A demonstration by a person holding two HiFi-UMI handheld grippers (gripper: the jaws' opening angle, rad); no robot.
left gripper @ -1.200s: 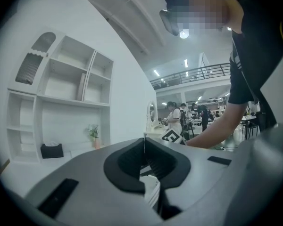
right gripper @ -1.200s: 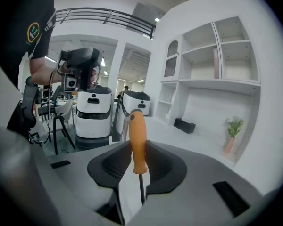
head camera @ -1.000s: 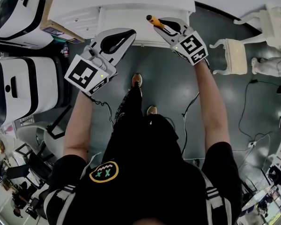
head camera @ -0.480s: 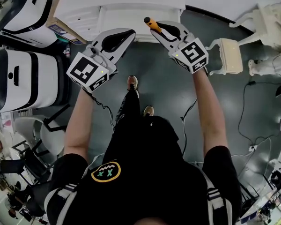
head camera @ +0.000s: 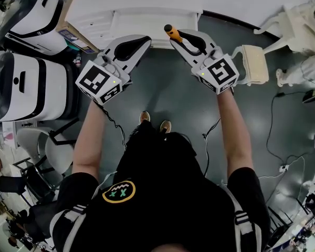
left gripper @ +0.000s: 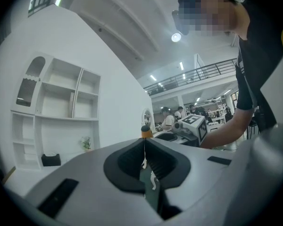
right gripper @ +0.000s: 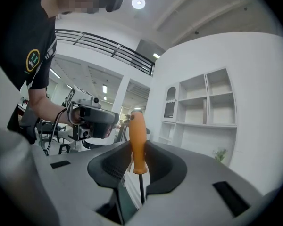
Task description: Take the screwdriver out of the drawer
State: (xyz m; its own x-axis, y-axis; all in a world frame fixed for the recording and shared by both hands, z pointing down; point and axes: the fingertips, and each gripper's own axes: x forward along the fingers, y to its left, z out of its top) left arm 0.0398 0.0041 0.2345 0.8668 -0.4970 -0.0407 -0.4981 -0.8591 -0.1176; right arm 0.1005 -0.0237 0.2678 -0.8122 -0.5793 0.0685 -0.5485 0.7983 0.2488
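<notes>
Over grey floor, right tool gripping orange screwdriver

A dark grey floor runs under a white cabinet at the top of the head view. A pale carved stool stands to the right, loose cables lie beyond it, and what look like black-and-white machines stand on the left. The gripper views show a curved white wall with built-in white shelves, a railed gallery and round ceiling lights.
</notes>
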